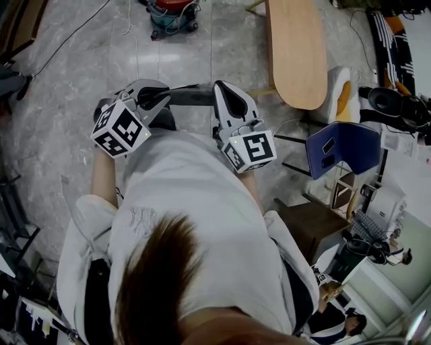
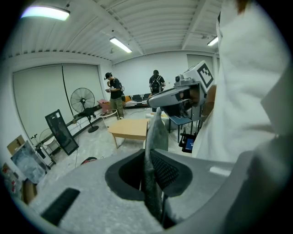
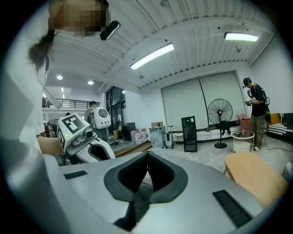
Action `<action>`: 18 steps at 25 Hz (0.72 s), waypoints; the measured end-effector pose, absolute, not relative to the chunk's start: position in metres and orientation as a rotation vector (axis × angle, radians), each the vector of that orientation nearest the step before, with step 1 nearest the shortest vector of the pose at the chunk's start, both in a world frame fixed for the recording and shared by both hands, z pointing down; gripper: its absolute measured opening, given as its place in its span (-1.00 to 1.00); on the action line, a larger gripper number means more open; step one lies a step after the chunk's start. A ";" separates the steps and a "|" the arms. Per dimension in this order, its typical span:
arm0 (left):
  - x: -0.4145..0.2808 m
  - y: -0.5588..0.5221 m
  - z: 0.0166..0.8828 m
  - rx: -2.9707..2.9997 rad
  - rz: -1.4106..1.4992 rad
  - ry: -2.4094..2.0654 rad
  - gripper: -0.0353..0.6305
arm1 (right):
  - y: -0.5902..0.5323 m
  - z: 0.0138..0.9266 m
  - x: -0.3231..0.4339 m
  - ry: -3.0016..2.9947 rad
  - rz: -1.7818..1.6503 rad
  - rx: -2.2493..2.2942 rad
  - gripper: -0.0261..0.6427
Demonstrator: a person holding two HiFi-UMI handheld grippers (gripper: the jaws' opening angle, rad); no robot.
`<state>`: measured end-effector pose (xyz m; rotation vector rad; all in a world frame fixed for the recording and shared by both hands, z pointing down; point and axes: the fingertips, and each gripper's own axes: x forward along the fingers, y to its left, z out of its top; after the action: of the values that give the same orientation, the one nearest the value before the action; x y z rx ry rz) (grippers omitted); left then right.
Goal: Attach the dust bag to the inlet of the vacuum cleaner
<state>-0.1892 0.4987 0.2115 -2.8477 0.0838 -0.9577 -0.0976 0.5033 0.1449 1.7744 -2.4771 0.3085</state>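
In the head view I hold both grippers up in front of the person's white shirt. A dark grey dust bag (image 1: pixel 188 98) stretches as a narrow band between them. My left gripper (image 1: pixel 163 96) is shut on one end; in its own view the grey cloth (image 2: pixel 154 132) rises from the pinched jaws towards the right gripper (image 2: pixel 155 103). My right gripper (image 1: pixel 219 93) is shut on the other end, with dark cloth (image 3: pixel 137 201) hanging below its closed jaws (image 3: pixel 146 157). The left gripper (image 3: pixel 98 153) shows beside it. A red vacuum cleaner (image 1: pixel 174 15) stands on the floor far ahead.
A long wooden table (image 1: pixel 296 47) stands ahead to the right, and a blue chair (image 1: pixel 343 145) sits at the right. A floor fan (image 2: pixel 82 99) and a black panel (image 2: pixel 62 132) stand near the wall. Two people (image 2: pixel 114 93) stand at the back. Cables run across the grey floor.
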 end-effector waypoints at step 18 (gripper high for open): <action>-0.202 0.351 0.218 -2.816 -1.002 0.047 -0.77 | 0.371 0.143 -0.097 -2.432 0.452 1.858 -0.92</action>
<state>-0.2023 0.3507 0.2182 -2.8157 0.0470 -1.0020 -0.0969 0.3711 0.1430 1.8583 -2.4316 0.4519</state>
